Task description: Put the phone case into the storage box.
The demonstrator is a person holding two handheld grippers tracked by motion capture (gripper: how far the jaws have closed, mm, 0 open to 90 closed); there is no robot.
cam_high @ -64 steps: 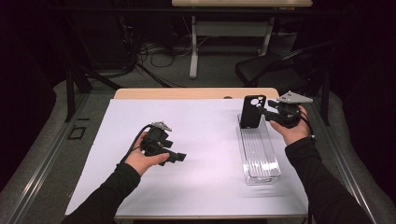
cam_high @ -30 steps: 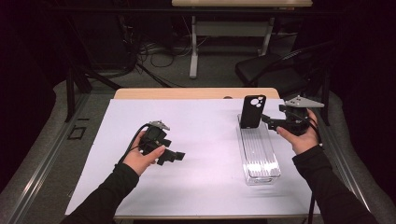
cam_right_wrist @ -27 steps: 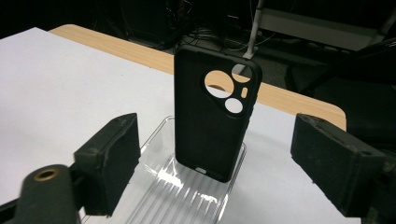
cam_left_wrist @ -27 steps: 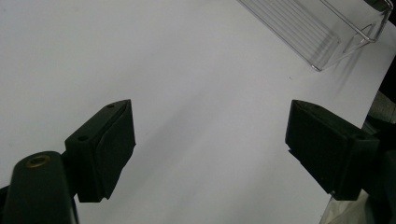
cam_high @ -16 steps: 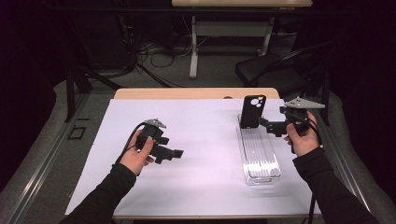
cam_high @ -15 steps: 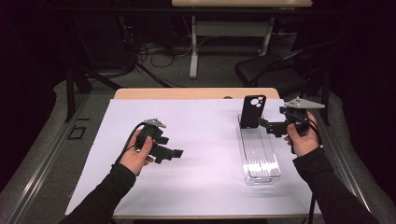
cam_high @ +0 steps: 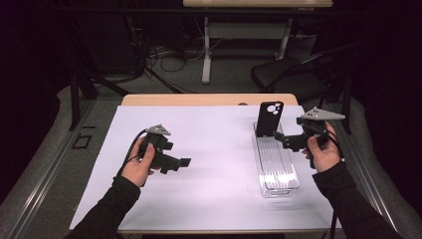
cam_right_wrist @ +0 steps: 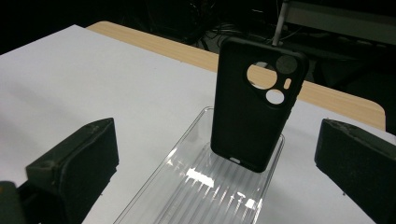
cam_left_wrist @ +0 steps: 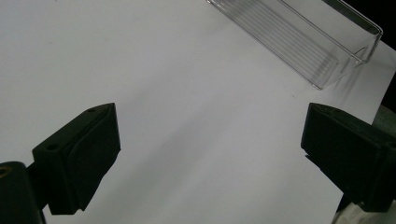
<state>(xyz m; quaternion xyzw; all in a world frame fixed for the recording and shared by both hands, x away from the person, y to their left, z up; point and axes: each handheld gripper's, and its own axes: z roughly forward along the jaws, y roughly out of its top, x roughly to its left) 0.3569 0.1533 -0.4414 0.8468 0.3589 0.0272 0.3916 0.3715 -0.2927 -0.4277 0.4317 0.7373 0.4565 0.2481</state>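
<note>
Phone case (cam_high: 269, 118) stands upright, unsupported, at the far end of the clear tray (cam_high: 278, 172), right gripper (cam_high: 287, 141) just beside it, left gripper (cam_high: 178, 162) well apart, both wide open and empty; any nudge likely tips it.

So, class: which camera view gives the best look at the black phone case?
The right gripper view: the phone case stands close and upright in the clear tray, its camera cut-outs plain. The high view shows it small and distant.
</note>
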